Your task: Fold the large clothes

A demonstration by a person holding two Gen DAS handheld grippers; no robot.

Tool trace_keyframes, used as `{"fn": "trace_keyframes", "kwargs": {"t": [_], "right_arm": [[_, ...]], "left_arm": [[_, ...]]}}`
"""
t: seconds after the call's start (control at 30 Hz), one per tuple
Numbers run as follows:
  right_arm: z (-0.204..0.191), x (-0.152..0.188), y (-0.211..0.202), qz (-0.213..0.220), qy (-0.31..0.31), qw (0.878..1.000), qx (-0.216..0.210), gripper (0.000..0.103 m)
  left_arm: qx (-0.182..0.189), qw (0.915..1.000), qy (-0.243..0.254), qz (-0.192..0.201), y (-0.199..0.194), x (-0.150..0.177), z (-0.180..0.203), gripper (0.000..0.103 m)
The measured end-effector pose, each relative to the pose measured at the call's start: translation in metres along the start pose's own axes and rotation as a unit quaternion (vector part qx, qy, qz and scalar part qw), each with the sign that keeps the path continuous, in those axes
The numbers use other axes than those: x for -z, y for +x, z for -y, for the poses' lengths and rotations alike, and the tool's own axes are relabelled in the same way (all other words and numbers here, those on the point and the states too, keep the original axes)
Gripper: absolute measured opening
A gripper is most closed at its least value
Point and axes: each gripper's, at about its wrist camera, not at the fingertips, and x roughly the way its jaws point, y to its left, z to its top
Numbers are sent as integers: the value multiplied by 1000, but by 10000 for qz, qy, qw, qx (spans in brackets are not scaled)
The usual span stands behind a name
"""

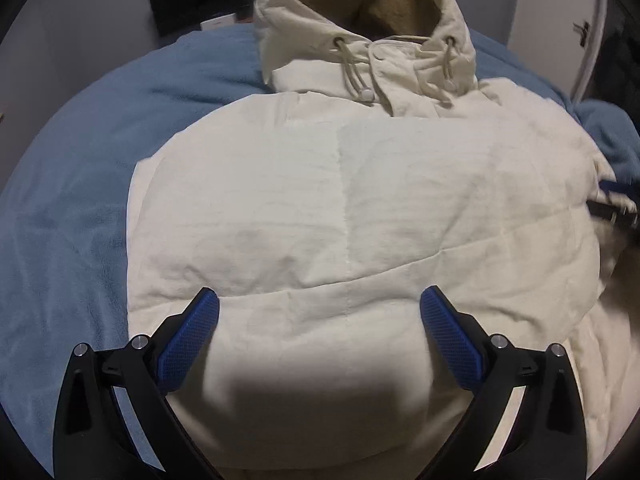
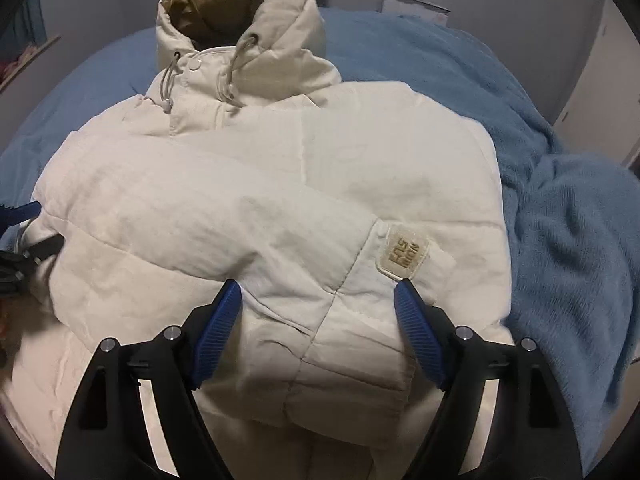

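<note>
Blue fleece blanket is seen covering the bed, bunched into folds at the right edge of the right wrist view; grey walls are visible behind. Cream padded jacket is laid front-up on the blanket, hood at the far end, its tan lining exposed. Two drawcords with toggles are noted hanging from the hood collar. Both sleeves are seen folded in across the chest; the sleeve bearing a square logo patch lies uppermost in the right wrist view.

Left gripper is held over the lower body of the jacket, jaws spread wide, blue pads clear of the fabric with nothing between them. Right gripper is held over the folded sleeve, just beside the patch, jaws parted wide and nothing clamped. Whether the pad tips graze the cloth cannot be told.
</note>
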Motion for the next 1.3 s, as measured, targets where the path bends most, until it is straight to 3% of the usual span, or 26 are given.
{"fn": "trace_keyframes", "kwargs": {"t": [0.07, 0.17, 0.33, 0.53, 0.57, 0.63, 0.67, 0.7, 0.77, 0.8, 0.9, 1.07, 1.2, 1.3], "right_arm": [[0, -15, -17, 339, -72, 9990, -285, 76], [2, -54, -28, 731, -29, 9967, -337, 76], [3, -123, 0, 1068, 397, 9932, -237, 76], [-2, -180, 30, 1436, 934, 9839, -507, 75], [-5, -185, 35, 1420, 962, 9840, -480, 72], [-10, -197, 47, 1363, 987, 9850, -372, 54], [-11, -199, 50, 1353, 955, 9858, -288, 38], [-12, -201, 53, 1373, 872, 9864, -237, 28], [-13, -201, 55, 1417, 671, 9875, -191, 11], [-13, -198, 54, 1470, 530, 9874, -240, 7], [-14, -174, 36, 1791, 205, 9827, -421, 5], [-17, -115, 4, 2109, -726, 9742, -348, 5], [-19, -69, 10, 1832, -1252, 9742, -421, 5], [-21, -55, 20, 1737, -1398, 9740, -402, 5]], "left_arm": [[184, 9998, -8, 108, -15, -11, -7, 96], [264, 9988, -129, 386, -34, -32, -18, 96], [-27, 9971, -196, 735, -43, -77, -39, 96], [-71, 9964, -485, 686, -29, -90, -56, 96], [-37, 9963, -566, 643, -25, -88, -59, 96], [-19, 9963, -634, 583, -20, -84, -63, 96], [-39, 9964, -634, 564, -18, -83, -65, 96], [-93, 9965, -627, 541, -16, -82, -67, 96], [-123, 9964, -643, 542, -14, -82, -70, 95], [-123, 9959, -696, 571, -14, -83, -73, 95], [-32, 9935, -859, 739, -20, -86, -79, 95], [-48, 9896, -806, 1189, -36, -90, -74, 94], [-246, 9883, -391, 1455, -40, -93, -57, 94], [-698, 9860, 308, 1481, -31, -92, -27, 94]]}}
